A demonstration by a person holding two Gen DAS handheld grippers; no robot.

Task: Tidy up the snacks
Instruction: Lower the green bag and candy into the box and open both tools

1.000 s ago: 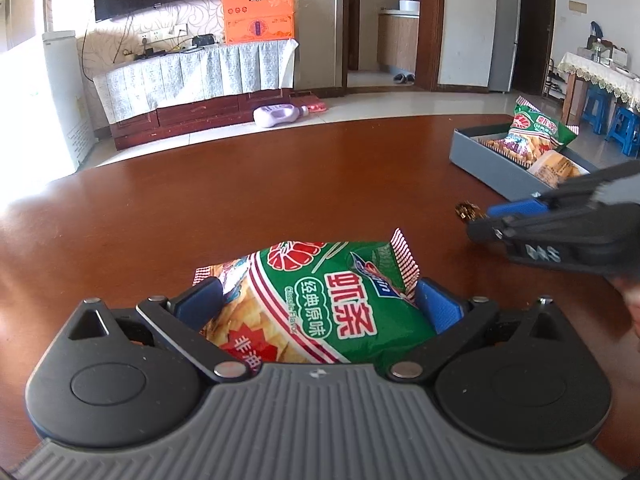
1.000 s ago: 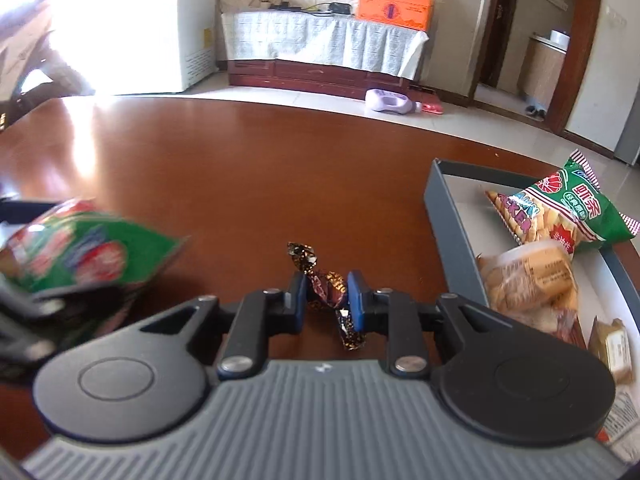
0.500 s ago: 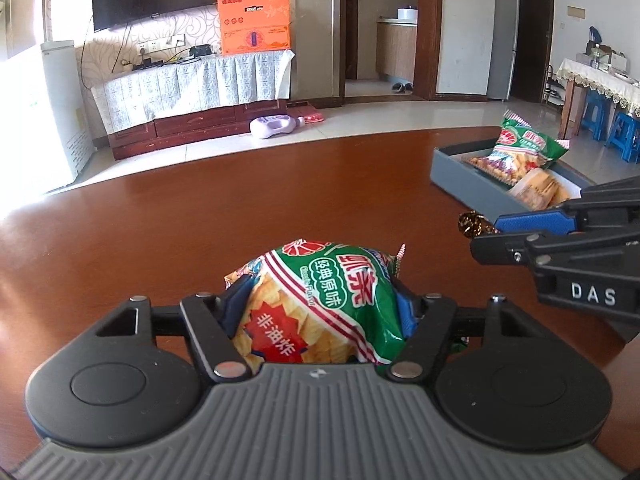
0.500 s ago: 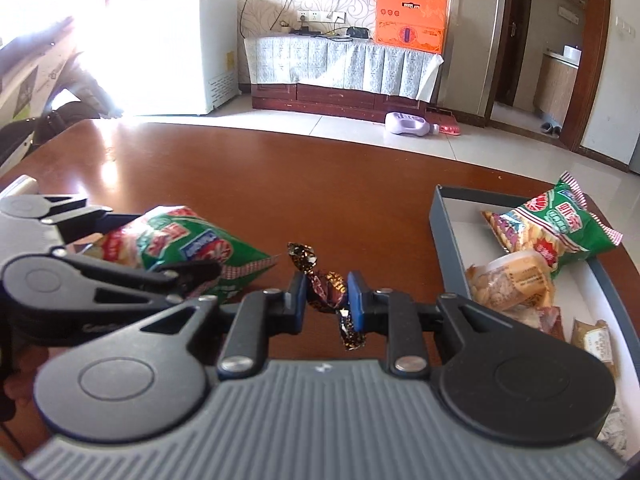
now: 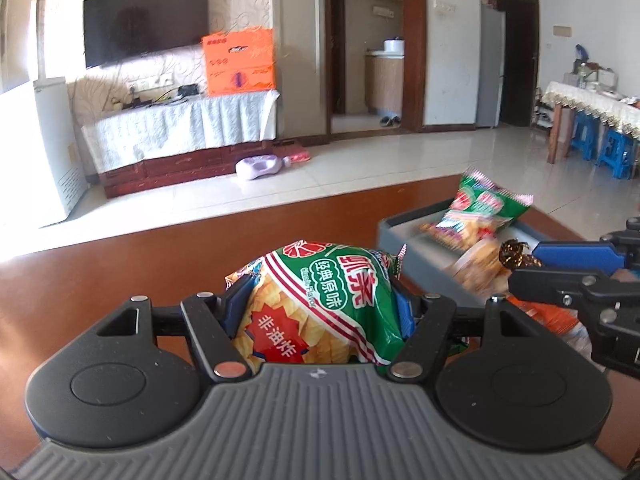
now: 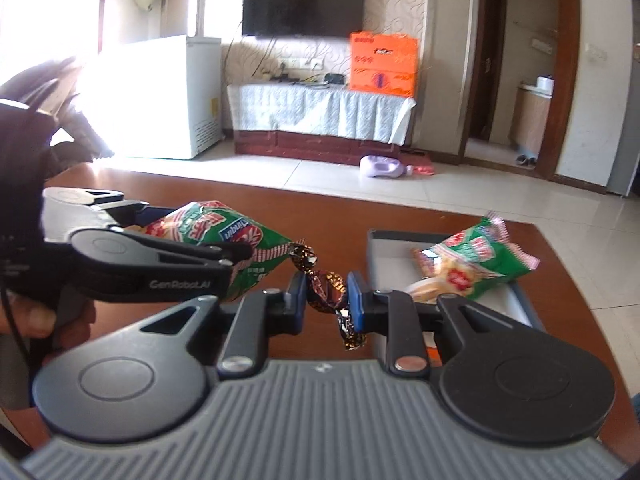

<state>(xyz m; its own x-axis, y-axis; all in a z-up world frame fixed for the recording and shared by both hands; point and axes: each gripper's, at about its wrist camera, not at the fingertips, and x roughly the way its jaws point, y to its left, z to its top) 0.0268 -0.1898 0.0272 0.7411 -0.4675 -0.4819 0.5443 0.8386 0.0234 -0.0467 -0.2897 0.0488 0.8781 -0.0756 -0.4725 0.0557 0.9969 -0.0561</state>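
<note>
My left gripper [image 5: 318,304] is shut on a green and red snack bag [image 5: 320,300], held above the brown table; the bag also shows at the left of the right wrist view [image 6: 216,236]. My right gripper [image 6: 326,300] is shut on a brown foil-wrapped candy [image 6: 326,288], just right of that bag; the candy shows in the left wrist view [image 5: 514,254]. A grey tray [image 6: 378,264] lies ahead to the right and holds another green snack bag [image 6: 478,256] and a clear-wrapped pastry [image 5: 480,268].
The brown table [image 5: 120,252] ends a short way beyond the tray [image 5: 400,236]. Past it are a tiled floor, a TV cabinet with an orange box [image 6: 382,62], a white freezer [image 6: 176,96] and a purple bottle [image 6: 380,168] on the floor.
Both grippers have risen from the table and moved toward the tray, each keeping its snack. The left gripper closed on the bag about a second ago.
</note>
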